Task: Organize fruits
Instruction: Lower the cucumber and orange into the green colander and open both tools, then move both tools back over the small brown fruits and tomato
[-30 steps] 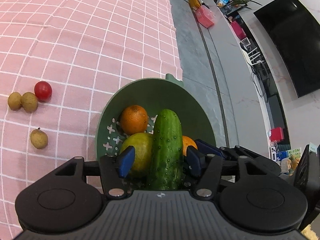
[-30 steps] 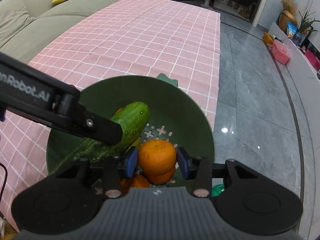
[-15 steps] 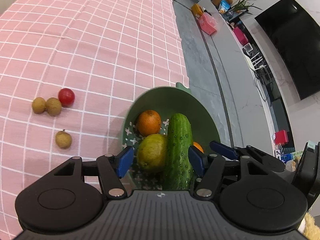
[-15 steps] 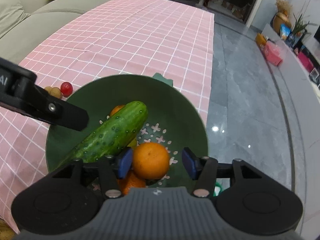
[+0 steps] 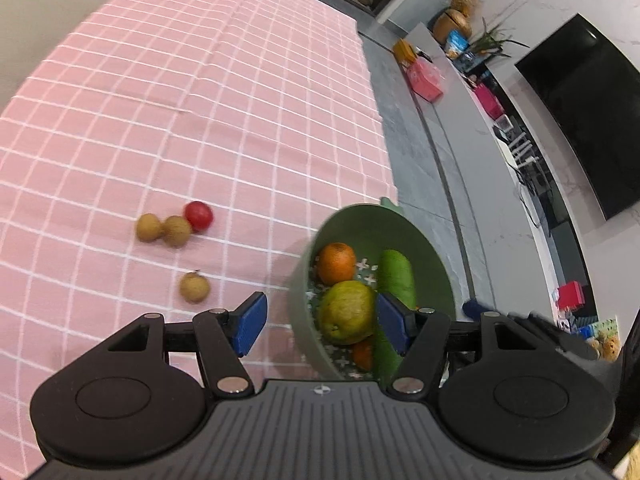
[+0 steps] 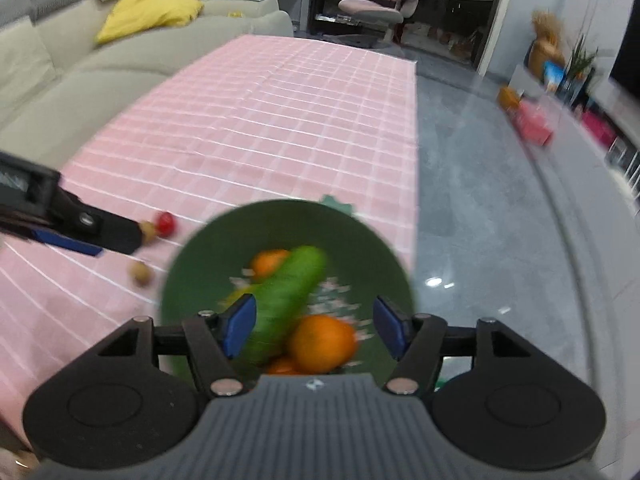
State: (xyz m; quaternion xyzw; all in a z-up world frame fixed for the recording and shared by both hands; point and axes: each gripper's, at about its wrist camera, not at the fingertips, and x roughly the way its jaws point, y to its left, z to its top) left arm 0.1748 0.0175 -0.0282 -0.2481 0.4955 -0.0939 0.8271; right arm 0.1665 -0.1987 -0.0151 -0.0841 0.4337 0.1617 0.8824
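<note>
Pink checked tabletop (image 5: 200,120) carries loose small fruits (image 5: 194,287) left of the green bowl (image 5: 298,292) — nearest the wide, empty left gripper (image 5: 320,322), while the right gripper (image 6: 316,326) — empty — is opening above the bowl.

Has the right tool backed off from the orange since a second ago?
Yes. The right tool has lifted up and away from the green bowl; its jaws are opening and the orange lies free below them.

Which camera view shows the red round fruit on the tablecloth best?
The left wrist view: the red fruit lies sharp and unhidden beside two brown fruits. In the right wrist view it is small, blurred, next to the left gripper's finger.
</note>
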